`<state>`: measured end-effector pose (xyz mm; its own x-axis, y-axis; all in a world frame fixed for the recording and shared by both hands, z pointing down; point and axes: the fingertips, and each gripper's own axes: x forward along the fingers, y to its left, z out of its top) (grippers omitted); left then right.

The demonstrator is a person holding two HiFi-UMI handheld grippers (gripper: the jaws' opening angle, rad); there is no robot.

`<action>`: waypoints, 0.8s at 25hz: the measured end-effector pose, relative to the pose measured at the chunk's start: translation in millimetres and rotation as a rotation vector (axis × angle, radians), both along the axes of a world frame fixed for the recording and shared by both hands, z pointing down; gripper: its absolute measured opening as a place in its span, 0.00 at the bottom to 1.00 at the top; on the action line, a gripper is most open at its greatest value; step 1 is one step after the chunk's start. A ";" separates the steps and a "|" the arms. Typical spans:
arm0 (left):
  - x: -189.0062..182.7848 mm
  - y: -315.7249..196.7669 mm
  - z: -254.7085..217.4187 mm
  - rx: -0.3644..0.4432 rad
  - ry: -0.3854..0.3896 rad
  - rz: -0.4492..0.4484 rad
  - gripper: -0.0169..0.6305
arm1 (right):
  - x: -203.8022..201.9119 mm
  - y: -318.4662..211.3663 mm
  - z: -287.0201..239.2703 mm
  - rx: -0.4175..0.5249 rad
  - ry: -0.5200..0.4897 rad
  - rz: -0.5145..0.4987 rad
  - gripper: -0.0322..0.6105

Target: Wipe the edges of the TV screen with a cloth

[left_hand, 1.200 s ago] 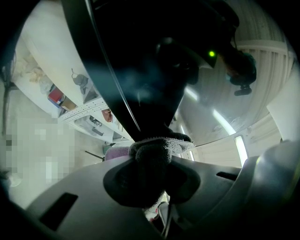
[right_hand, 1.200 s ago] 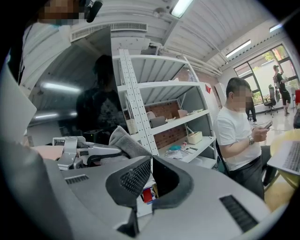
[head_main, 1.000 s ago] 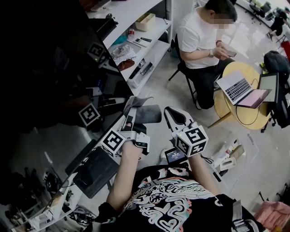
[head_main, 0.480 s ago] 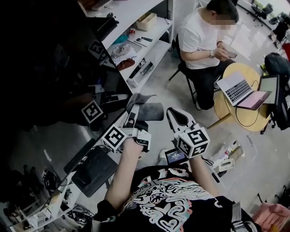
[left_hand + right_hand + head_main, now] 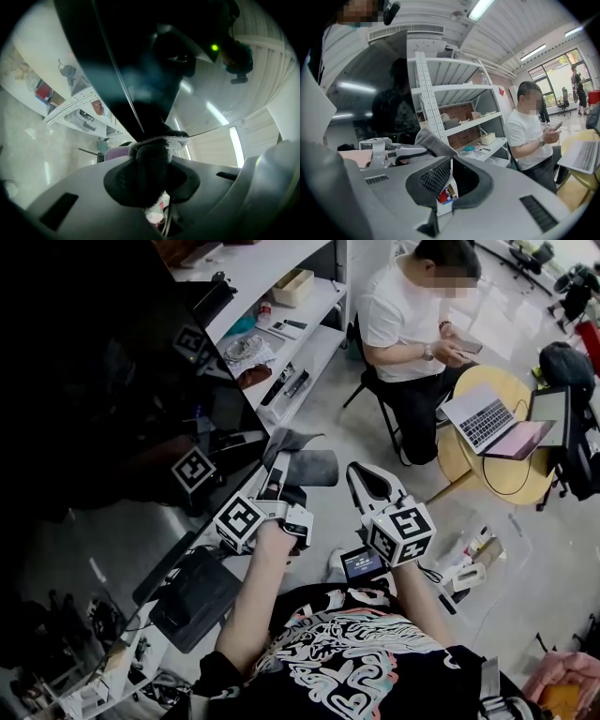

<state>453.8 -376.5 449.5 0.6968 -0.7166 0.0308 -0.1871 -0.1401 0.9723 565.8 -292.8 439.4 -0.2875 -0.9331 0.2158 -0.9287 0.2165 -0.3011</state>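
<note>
One dark grey plush cloth (image 5: 305,468), bunched, clamped between the jaws of the left gripper (image 5: 277,486); a loose fold spilling out past the jaw tips. In the left gripper view, cloth (image 5: 152,154) pressed against the thin edge of the large glossy black TV screen (image 5: 140,70), with the bulk of it wedged between the dark pads of the gripper (image 5: 152,176).

Screen (image 5: 103,381) filling the left side of the head view, reflecting the marker cubes.

One right gripper (image 5: 368,482), just beside the left one and apart from the screen: jaws drawn together at the tips, nothing held between them (image 5: 451,180). Grey cloth (image 5: 433,140) visible beyond them in the right gripper view.

Two white cubes with black square markers, one per gripper (image 5: 240,520) (image 5: 401,532).

One dark flat tablet (image 5: 192,592) on the surface below the screen.

One white metal shelving unit (image 5: 281,277) behind, holding small items.

One seated person in a white shirt (image 5: 403,315), well apart, near a round wooden table (image 5: 469,474) with an open silver laptop (image 5: 487,423).
</note>
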 end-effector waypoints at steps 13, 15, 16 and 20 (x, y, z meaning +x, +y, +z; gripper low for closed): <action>-14.0 62.5 -13.9 0.369 -0.415 0.196 0.14 | -24.4 7.8 -19.6 0.074 0.197 -0.068 0.11; -26.1 67.0 -20.9 0.454 -0.550 0.167 0.14 | -34.3 7.1 -22.5 0.087 0.200 -0.095 0.11; -33.0 70.1 -24.1 0.489 -0.613 0.149 0.14 | -39.4 7.7 -23.7 0.091 0.198 -0.106 0.11; -64.3 87.8 -36.2 0.588 -0.826 0.060 0.14 | -59.5 13.2 -31.6 0.118 0.164 -0.136 0.11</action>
